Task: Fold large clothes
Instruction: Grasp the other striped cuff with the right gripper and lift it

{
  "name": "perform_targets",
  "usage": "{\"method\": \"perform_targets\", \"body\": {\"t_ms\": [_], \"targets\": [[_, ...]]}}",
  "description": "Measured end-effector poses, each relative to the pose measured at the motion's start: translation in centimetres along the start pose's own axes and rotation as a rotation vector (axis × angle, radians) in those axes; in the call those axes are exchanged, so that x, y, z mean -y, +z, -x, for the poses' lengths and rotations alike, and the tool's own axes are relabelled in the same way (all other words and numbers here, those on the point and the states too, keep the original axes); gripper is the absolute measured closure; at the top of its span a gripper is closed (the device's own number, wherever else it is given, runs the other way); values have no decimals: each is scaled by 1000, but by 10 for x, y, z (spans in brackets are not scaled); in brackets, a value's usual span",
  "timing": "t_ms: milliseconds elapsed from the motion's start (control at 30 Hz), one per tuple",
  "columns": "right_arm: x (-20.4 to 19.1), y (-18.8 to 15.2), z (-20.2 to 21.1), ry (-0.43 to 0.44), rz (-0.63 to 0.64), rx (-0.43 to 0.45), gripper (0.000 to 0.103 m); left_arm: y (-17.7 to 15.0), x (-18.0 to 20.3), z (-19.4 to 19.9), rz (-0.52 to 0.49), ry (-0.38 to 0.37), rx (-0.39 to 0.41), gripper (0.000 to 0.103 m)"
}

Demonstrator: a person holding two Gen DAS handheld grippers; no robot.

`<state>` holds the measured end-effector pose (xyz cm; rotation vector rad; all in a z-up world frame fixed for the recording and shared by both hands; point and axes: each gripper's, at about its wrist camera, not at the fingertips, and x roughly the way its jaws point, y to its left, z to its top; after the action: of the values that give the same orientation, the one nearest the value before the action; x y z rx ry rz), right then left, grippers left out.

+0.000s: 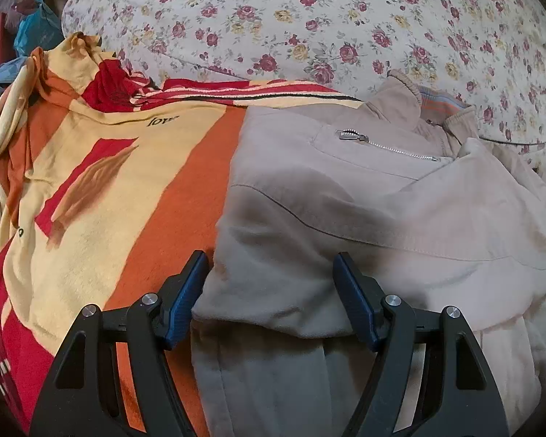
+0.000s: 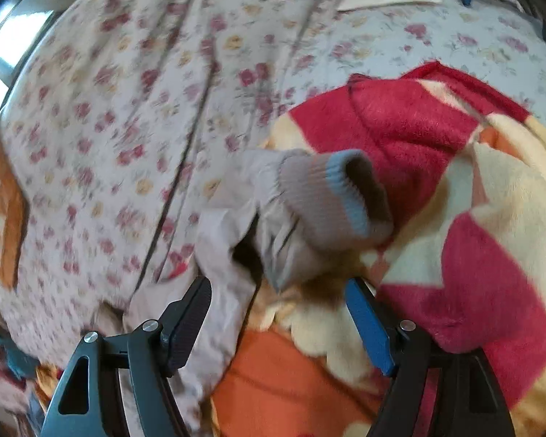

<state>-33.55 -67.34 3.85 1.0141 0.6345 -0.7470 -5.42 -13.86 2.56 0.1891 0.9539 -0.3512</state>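
- We see the beige jacket lying on an orange-red blanket over the floral bedsheet
- Left gripper jaws wide apart, straddling a jacket fold, not pinching
- Right gripper spread wide, empty, ribbed sleeve cuff just ahead

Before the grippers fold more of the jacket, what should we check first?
1. Left gripper open: ok, jaws wide over a fold of the jacket, pads not pressing.
2. Right gripper open: ok, nothing pinched.
3. Cuff reachable: ok, it lies just ahead of the right gripper, on the blanket.
4. Sleeve lying flat: not ok, it is bunched and wrinkled behind the cuff.
5. Pocket zipper closed: ok, it looks shut.
6. Whole jacket spread evenly: cannot tell, its far edges are out of view.
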Motion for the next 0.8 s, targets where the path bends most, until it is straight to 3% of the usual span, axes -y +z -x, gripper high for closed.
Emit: {"method": "perform_targets", "body": {"t_ms": [133, 200, 267, 367, 633, 800], "targets": [[8, 15, -14, 10, -64, 39, 30, 1, 0, -2, -4, -2, 2, 31], [3, 23, -17, 2, -46, 70, 41, 2, 0, -3, -5, -3, 2, 31], [-1, 31, -15, -24, -5, 104, 71, 2, 0, -3, -5, -4, 2, 31], [-4, 44, 6, 6, 20, 138, 78, 2, 1, -3, -2, -5, 0, 31], [-39, 66, 119, 90, 229, 321, 83, 5, -10, 10, 55, -30, 34, 31], [-84, 54, 164, 210, 348, 325, 86, 10, -26, 29, 127, -78, 96, 31]]}}
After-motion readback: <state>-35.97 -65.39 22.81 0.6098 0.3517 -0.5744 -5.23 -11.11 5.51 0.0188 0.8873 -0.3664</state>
